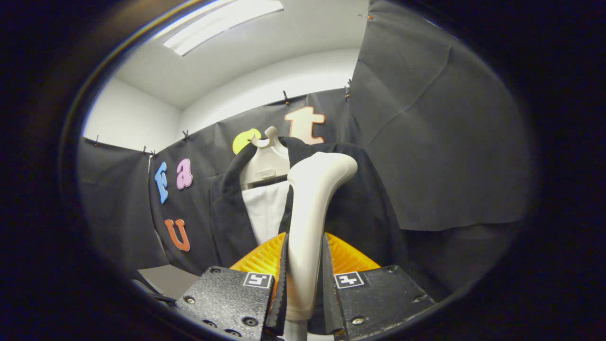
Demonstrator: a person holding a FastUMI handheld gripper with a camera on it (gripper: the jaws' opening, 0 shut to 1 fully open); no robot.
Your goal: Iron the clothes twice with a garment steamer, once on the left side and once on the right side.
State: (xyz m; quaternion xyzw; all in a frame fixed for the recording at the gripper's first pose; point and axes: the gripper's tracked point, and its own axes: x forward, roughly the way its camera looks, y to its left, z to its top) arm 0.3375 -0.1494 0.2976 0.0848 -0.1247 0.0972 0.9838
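I have the steamer (310,222) clamped in the gripper (304,279), both fingers pressing on its pale handle from either side, the handle rising upright between them with its head tipped toward the jacket (360,203). The dark jacket hangs on a pale hanger (265,161) just beyond the steamer, open at the front over a white panel (266,208), with the booth's black cloth wall (440,142) behind it.

As I read it, the grasp is done and the ironing passes are what's in hand. The steamer head sits in front of the jacket's upper part, roughly at the inner edge of the side to the right of the white panel. Whether the head touches the cloth I cannot tell, since the handle hides the contact face.

My next move, as I judge it, calls for bringing the head flat against one front panel near the shoulder and drawing it down the cloth in a steady line, then lifting away and repeating on the other panel. I would keep the grip firm so the handle does not twist between the fingers, and keep the pressure light, since the jacket hangs loose and may swing or bunch under the push.
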